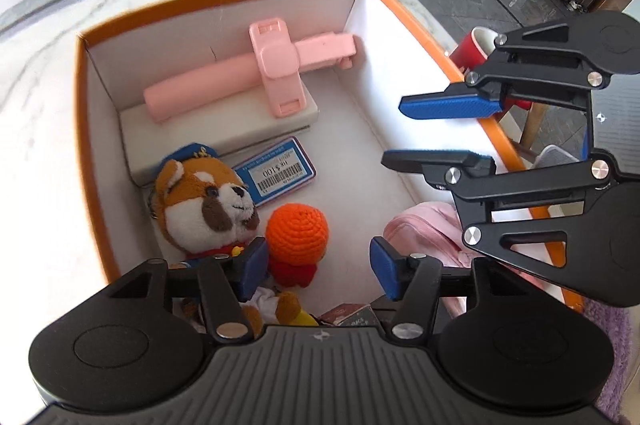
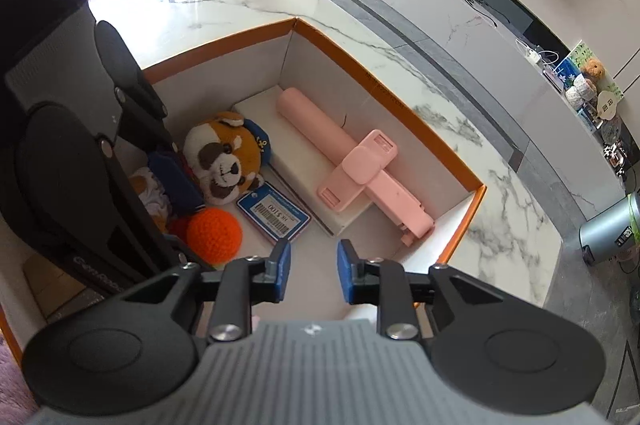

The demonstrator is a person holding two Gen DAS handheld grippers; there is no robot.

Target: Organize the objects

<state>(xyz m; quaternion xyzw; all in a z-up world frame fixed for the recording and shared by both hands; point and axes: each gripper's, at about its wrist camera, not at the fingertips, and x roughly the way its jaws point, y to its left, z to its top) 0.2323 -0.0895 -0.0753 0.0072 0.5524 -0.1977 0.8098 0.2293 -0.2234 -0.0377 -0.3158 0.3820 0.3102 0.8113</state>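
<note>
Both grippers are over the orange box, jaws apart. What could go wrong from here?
1. The left gripper sits low among the crocheted orange ball and plush dog; closing could snag either.
2. The right gripper hangs beside the box wall; a sideways move might knock it.

The blue card (image 2: 273, 215) lying in the orange box (image 2: 452, 149) near the plush shows a white barcode label reading "HK $ 100"; its smaller print is too fine to read.
</note>
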